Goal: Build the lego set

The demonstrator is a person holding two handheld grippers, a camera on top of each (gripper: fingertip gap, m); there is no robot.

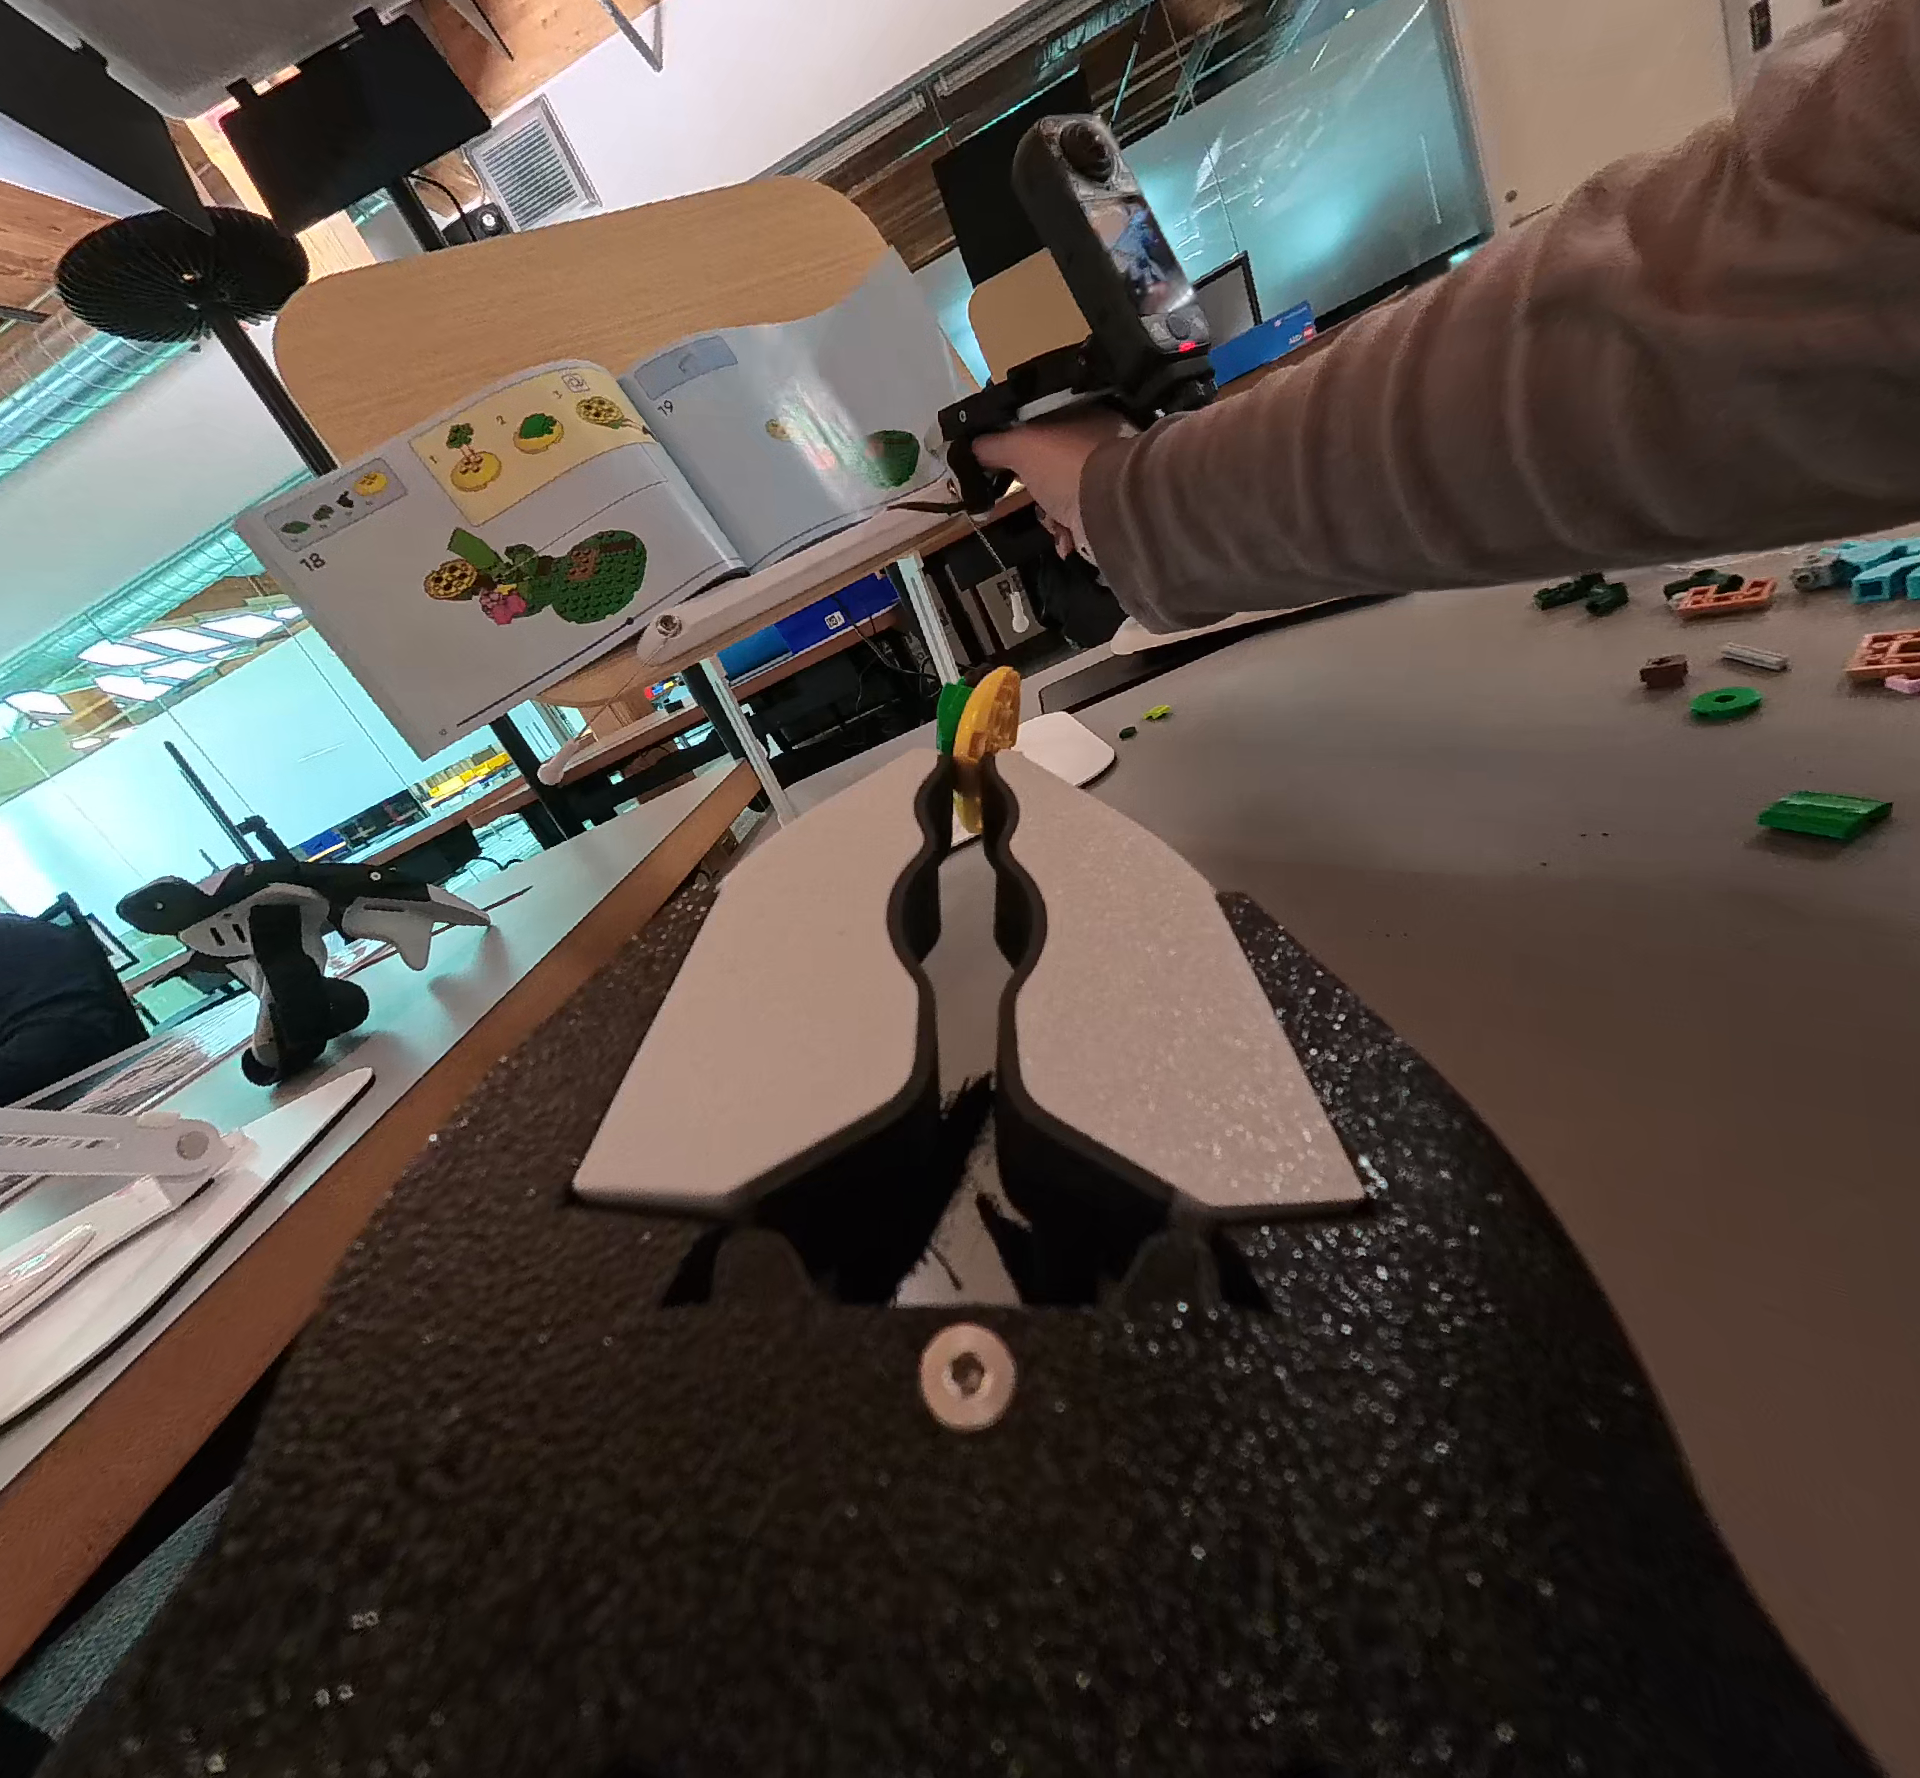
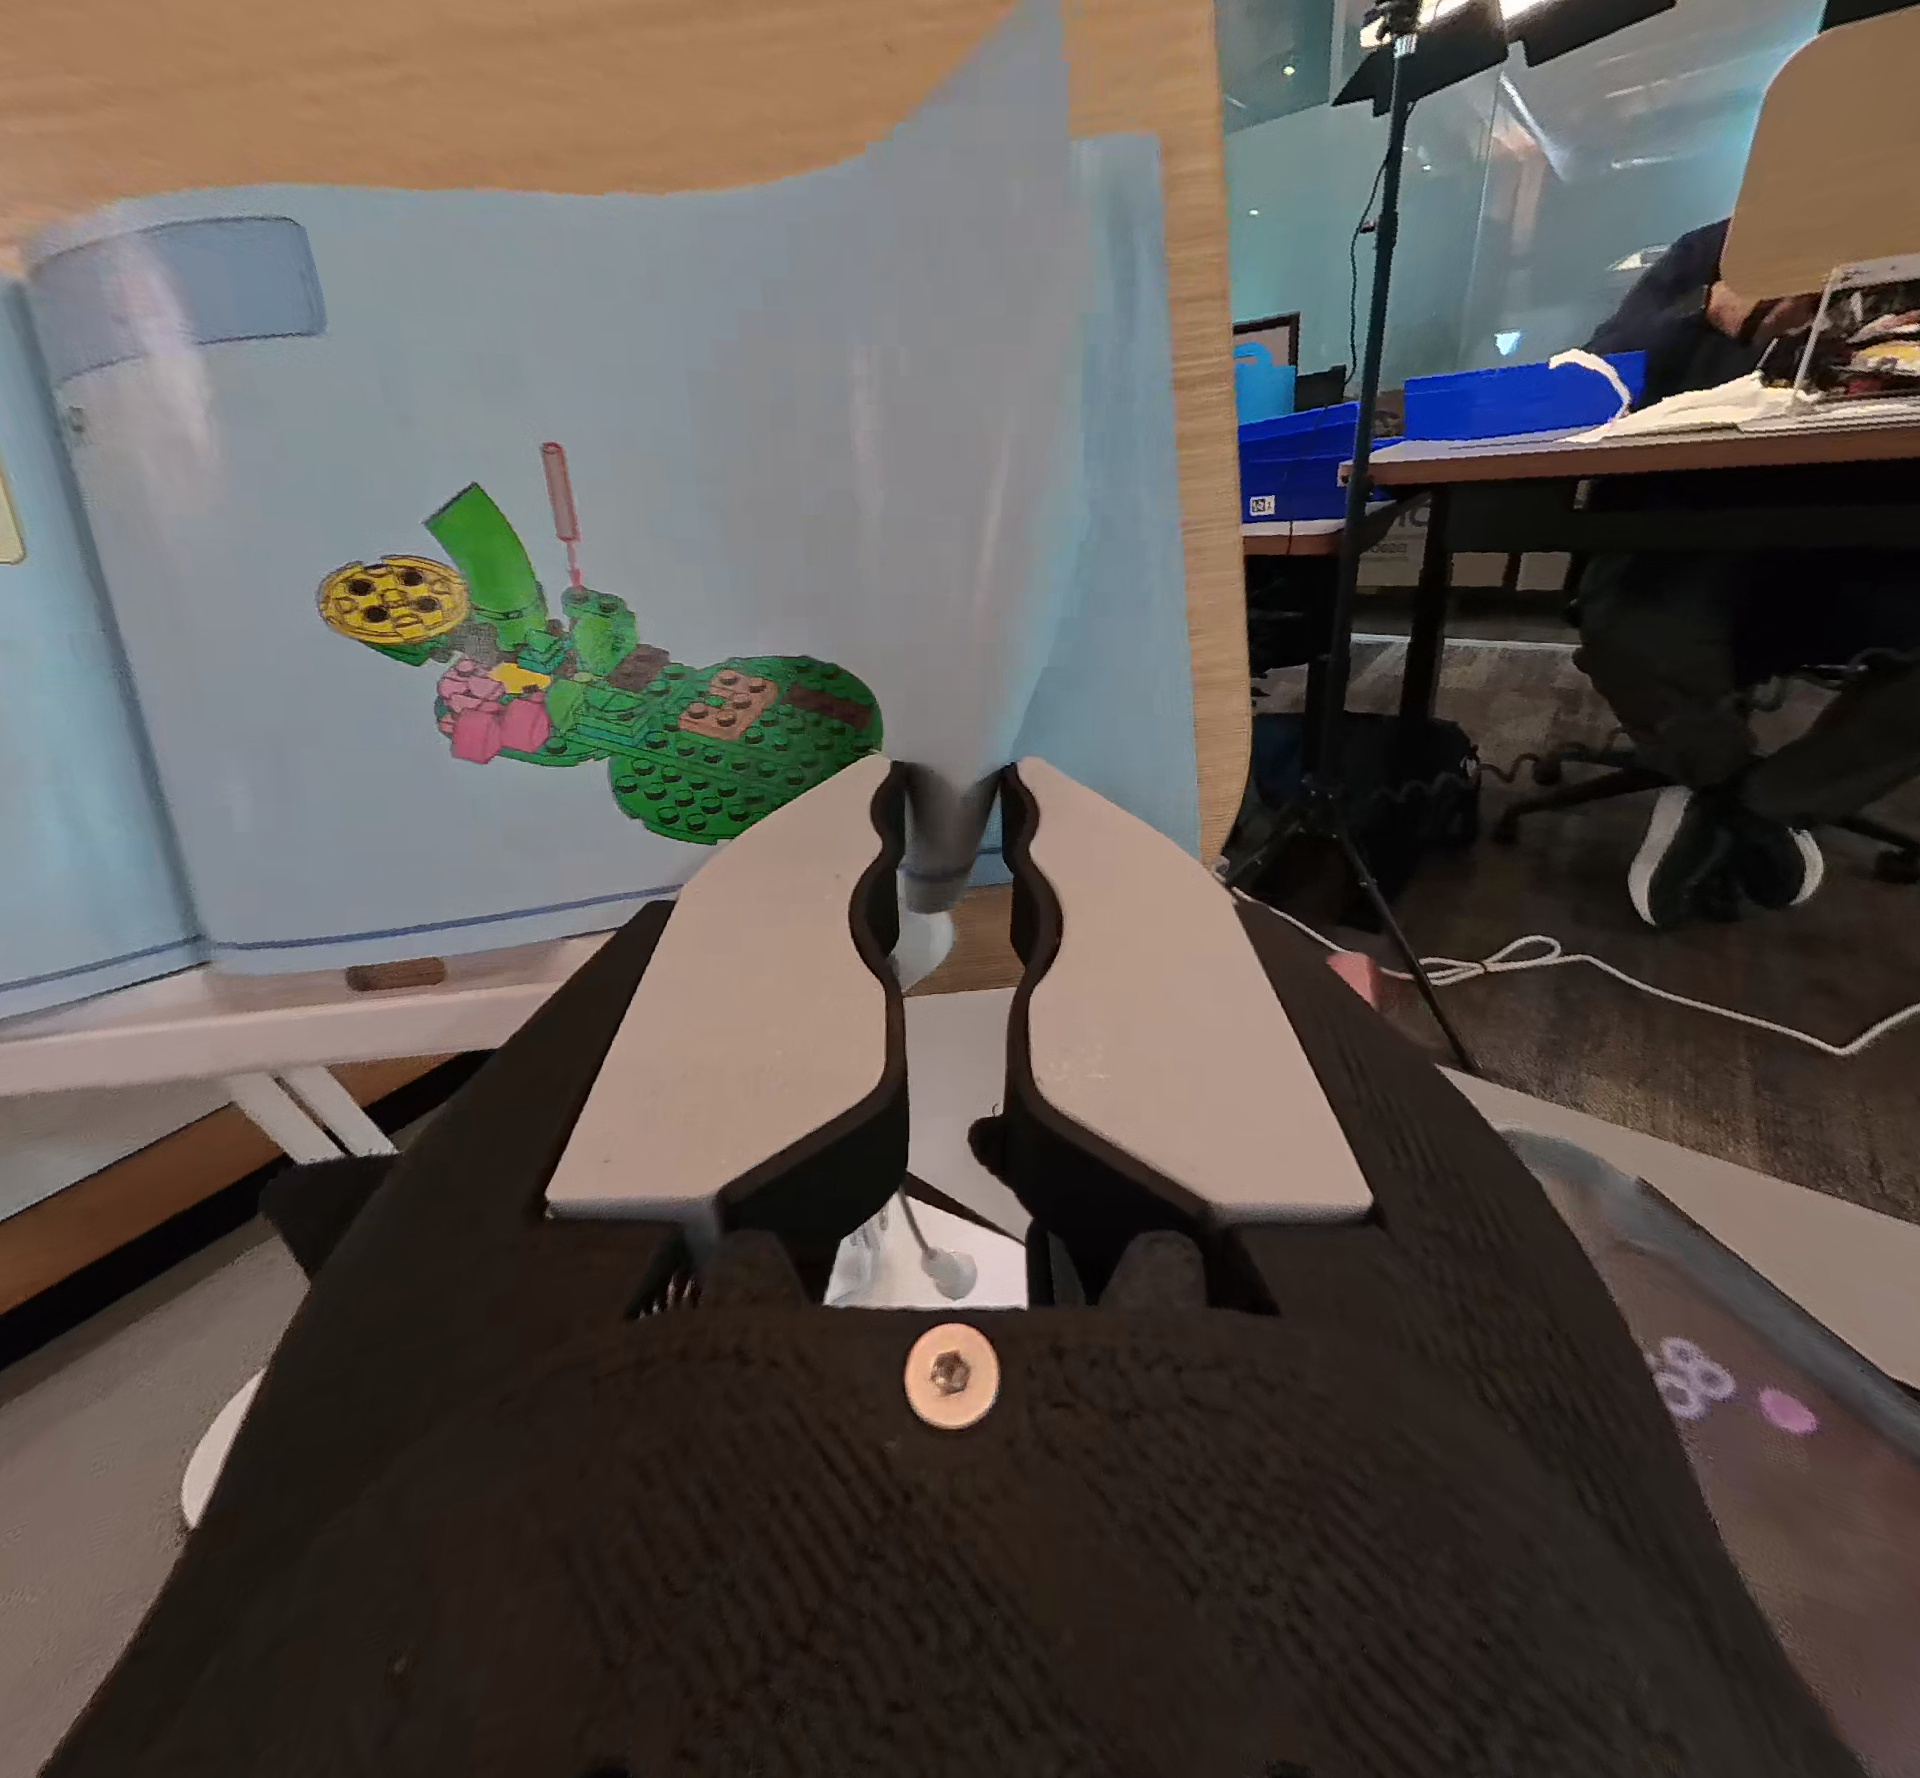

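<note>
Pinching a yellow disc (image 1: 980,754) with a green piece (image 1: 950,712) on it, my left fingers (image 1: 966,778) hover above the desk (image 1: 1455,897). My right fingers (image 2: 951,772), slightly apart, flank a lifted page (image 2: 977,502) of the booklet (image 1: 540,523) on its stand. Loose bricks (image 1: 1823,814) lie scattered on the desk.
</note>
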